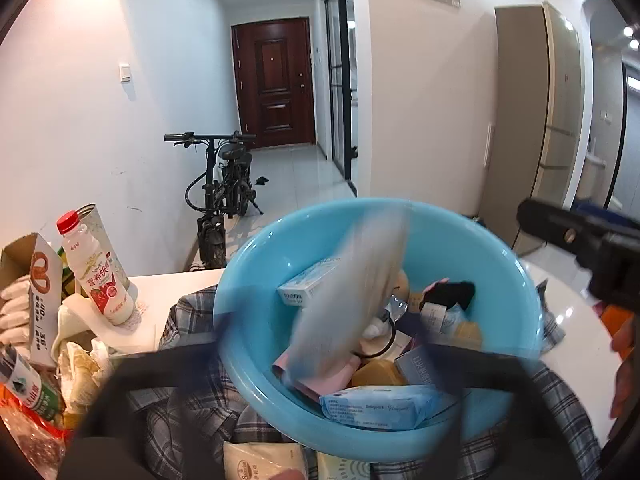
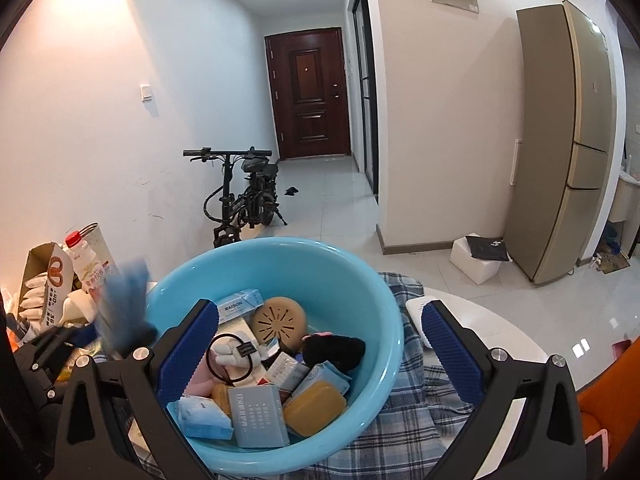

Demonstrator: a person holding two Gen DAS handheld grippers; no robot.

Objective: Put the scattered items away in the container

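Observation:
A light blue plastic basin [image 1: 280, 240] [image 2: 360, 280] sits on a plaid cloth [image 1: 192, 412] [image 2: 404, 432] on a white table. It holds several small items: boxes, tissue packs, a tan round disc [image 2: 280, 320], a black hair tie [image 2: 232, 356]. In the left wrist view a blurred grey packet [image 1: 352, 296] hangs over the basin, between my left gripper's [image 1: 340, 356] motion-blurred fingers. My right gripper [image 2: 320, 344] is open and empty, its blue pads [image 2: 452, 348] straddling the basin's near right side. It also shows in the left wrist view [image 1: 580, 248].
At the left stand a red-capped drink bottle [image 1: 98, 268] [image 2: 86, 260], a cardboard box [image 1: 36, 280], a tin can and snack bags. Two packets [image 1: 264, 460] lie on the cloth by the basin's near edge. A bicycle [image 2: 244, 196] and fridge [image 2: 568, 140] stand beyond the table.

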